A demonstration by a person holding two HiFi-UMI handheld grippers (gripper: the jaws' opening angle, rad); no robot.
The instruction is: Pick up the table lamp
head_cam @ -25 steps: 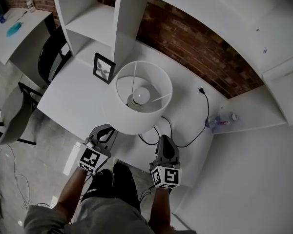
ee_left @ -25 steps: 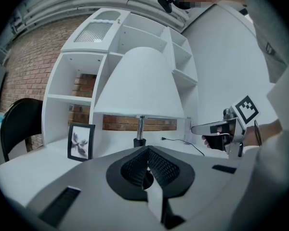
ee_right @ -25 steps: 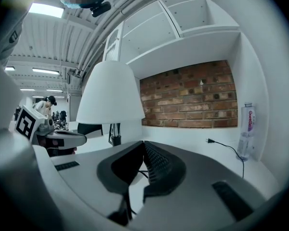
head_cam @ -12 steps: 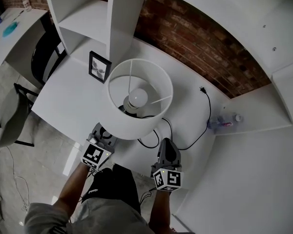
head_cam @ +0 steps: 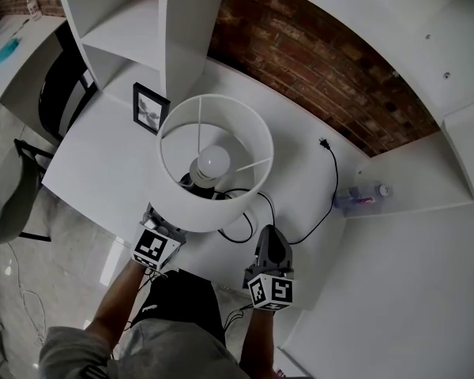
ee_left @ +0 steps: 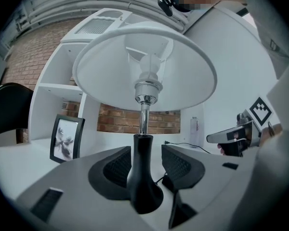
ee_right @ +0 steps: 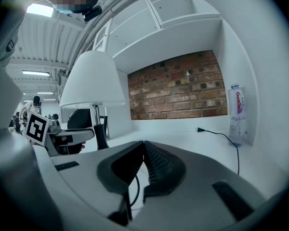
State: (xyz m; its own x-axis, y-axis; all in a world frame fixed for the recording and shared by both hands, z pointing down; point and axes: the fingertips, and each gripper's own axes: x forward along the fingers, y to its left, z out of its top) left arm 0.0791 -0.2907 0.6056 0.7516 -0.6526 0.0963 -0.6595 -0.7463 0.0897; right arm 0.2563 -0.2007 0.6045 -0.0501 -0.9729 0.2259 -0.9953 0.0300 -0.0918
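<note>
The table lamp has a wide white shade (head_cam: 251,144), a lit-looking bulb (head_cam: 214,161) and a black vase-shaped base (ee_left: 143,177) on a chrome stem. It stands on the white desk (head_cam: 103,160) near the front edge. My left gripper (ee_left: 145,166) reaches in under the shade; its jaws are opening, with the black base between the pads and a gap on the right side. In the head view only its marker cube (head_cam: 155,248) shows. My right gripper (head_cam: 270,241) hovers to the lamp's right, shut and holding nothing.
The lamp's black cord (head_cam: 332,181) loops across the desk to a loose plug (head_cam: 325,144). A clear bottle (head_cam: 360,196) stands by the right wall, a framed picture (head_cam: 148,109) behind the lamp, a white shelf unit (head_cam: 134,34) beyond, and a black chair (head_cam: 59,93) left.
My left gripper has slid forward under the shade, so its jaws no longer show in the head view. The right gripper has sunk a little.
</note>
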